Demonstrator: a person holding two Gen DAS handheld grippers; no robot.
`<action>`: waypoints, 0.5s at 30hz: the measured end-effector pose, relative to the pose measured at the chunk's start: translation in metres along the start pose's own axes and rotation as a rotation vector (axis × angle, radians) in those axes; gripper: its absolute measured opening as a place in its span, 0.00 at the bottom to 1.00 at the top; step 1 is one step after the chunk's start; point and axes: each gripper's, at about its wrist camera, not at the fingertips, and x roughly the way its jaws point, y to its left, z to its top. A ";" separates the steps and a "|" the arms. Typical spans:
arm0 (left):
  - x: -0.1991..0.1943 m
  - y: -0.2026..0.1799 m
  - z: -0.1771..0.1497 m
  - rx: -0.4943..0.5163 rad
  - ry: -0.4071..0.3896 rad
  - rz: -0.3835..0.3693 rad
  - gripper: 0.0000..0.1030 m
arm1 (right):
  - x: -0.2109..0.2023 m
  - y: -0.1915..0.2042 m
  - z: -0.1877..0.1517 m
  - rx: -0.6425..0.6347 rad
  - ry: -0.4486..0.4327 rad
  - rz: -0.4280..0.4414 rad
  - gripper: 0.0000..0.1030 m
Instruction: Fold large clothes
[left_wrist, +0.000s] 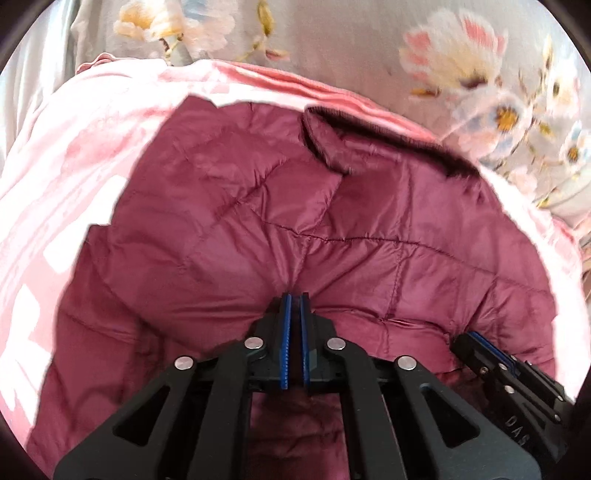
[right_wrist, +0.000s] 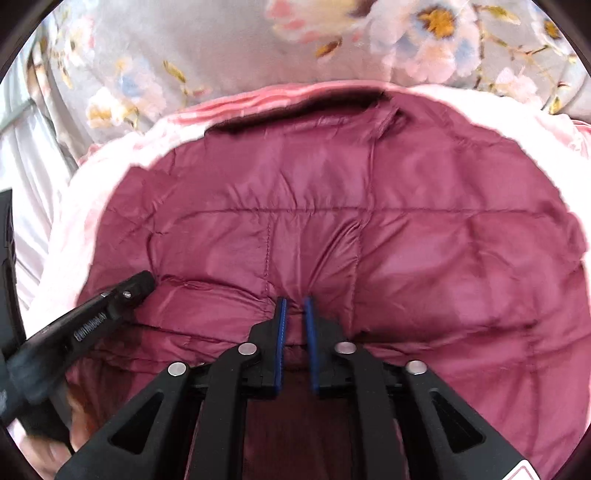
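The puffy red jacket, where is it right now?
The puffy red jacket fills the middle of both wrist views, lying on a pink blanket with flowered bedding beyond; the left gripper and right gripper pinch its near edge.

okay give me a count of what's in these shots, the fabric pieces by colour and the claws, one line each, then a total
Maroon quilted jacket: 1
Pink blanket under it: 1
Grey floral sheet: 1
Claws: 2, the left claw and the right claw, each pinching the jacket's near edge
Total: 5
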 end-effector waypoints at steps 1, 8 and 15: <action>-0.009 0.004 0.007 -0.013 -0.023 -0.007 0.20 | -0.005 -0.003 0.004 0.008 -0.015 0.001 0.27; -0.025 0.026 0.073 -0.235 -0.074 -0.191 0.60 | -0.012 -0.056 0.067 0.211 -0.103 0.037 0.42; 0.041 0.028 0.099 -0.434 0.058 -0.341 0.60 | 0.032 -0.084 0.096 0.389 -0.079 0.119 0.47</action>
